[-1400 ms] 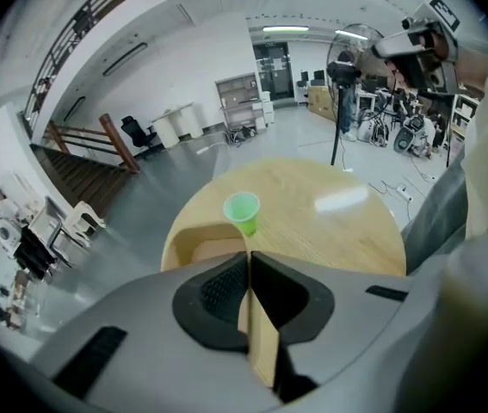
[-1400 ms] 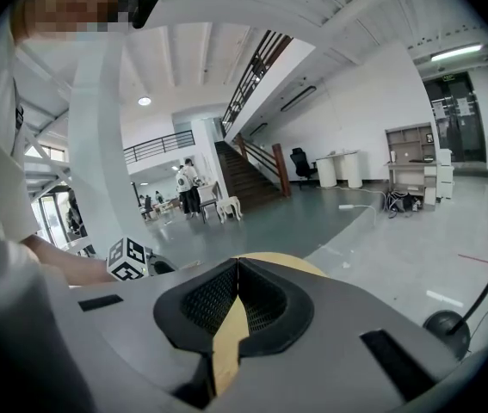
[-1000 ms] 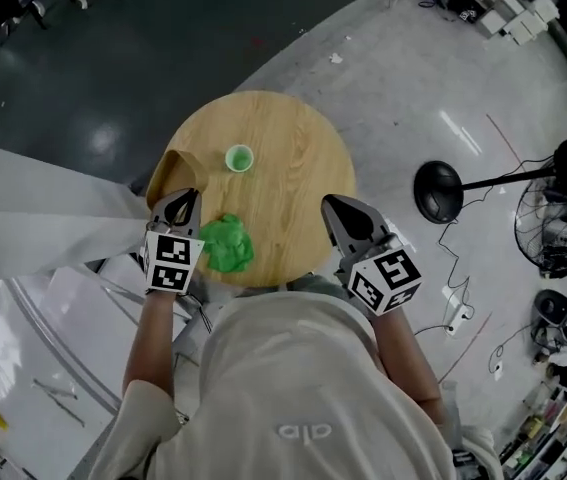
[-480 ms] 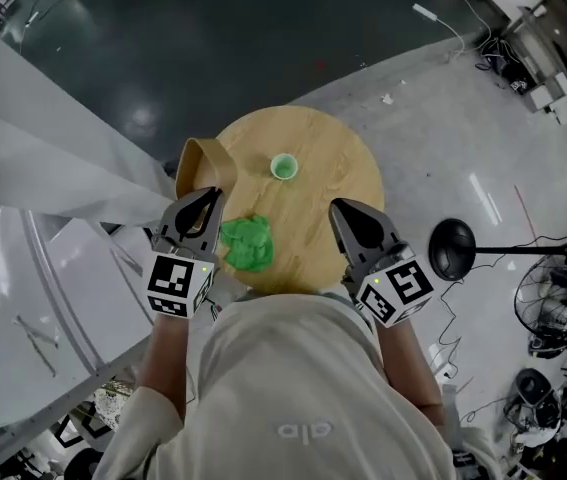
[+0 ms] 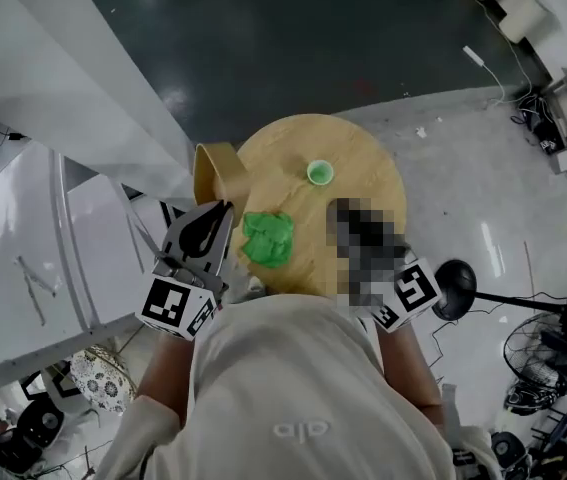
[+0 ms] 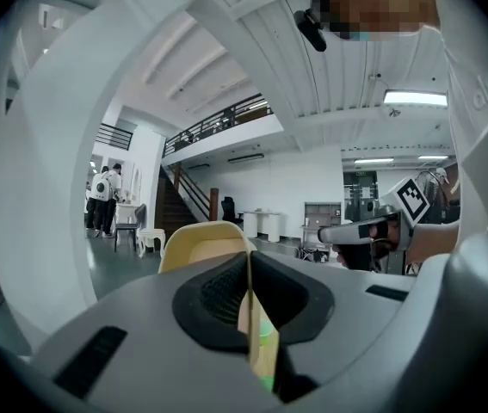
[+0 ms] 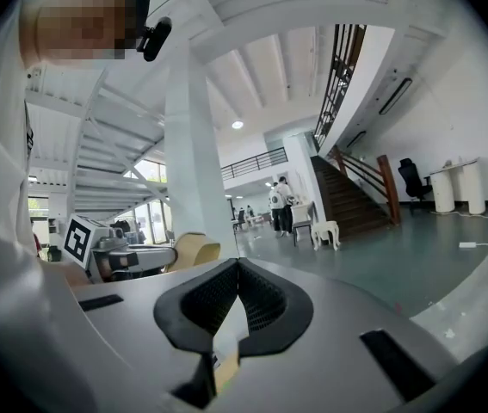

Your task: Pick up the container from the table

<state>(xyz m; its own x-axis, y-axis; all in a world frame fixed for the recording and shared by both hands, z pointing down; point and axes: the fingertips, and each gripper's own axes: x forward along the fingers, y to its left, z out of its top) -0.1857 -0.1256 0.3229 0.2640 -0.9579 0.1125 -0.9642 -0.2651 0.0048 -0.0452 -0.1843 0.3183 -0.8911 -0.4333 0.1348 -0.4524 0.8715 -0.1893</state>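
A small round green container [image 5: 318, 173] stands upright on the round wooden table [image 5: 363, 163], toward its far side. Nearer me lies a crumpled green thing [image 5: 268, 238]. My left gripper [image 5: 223, 210] hangs off the table's left edge beside that green thing, shut and empty; in the left gripper view its jaws [image 6: 249, 269] meet with nothing between them. My right gripper [image 5: 351, 218] is over the table's near right part, mostly under a mosaic patch. Its own view shows the right gripper [image 7: 237, 272] shut and empty, pointing out level across the room.
A pale yellow chair [image 5: 218, 173] stands against the table's left side, just beyond my left gripper. White slanting beams [image 5: 83, 98] run at the left. A black lamp base [image 5: 455, 280] and cables lie on the floor to the right.
Both grippers have lifted from the table's near edge and now point more level. The head view has swung, so the table sits further right in the picture.
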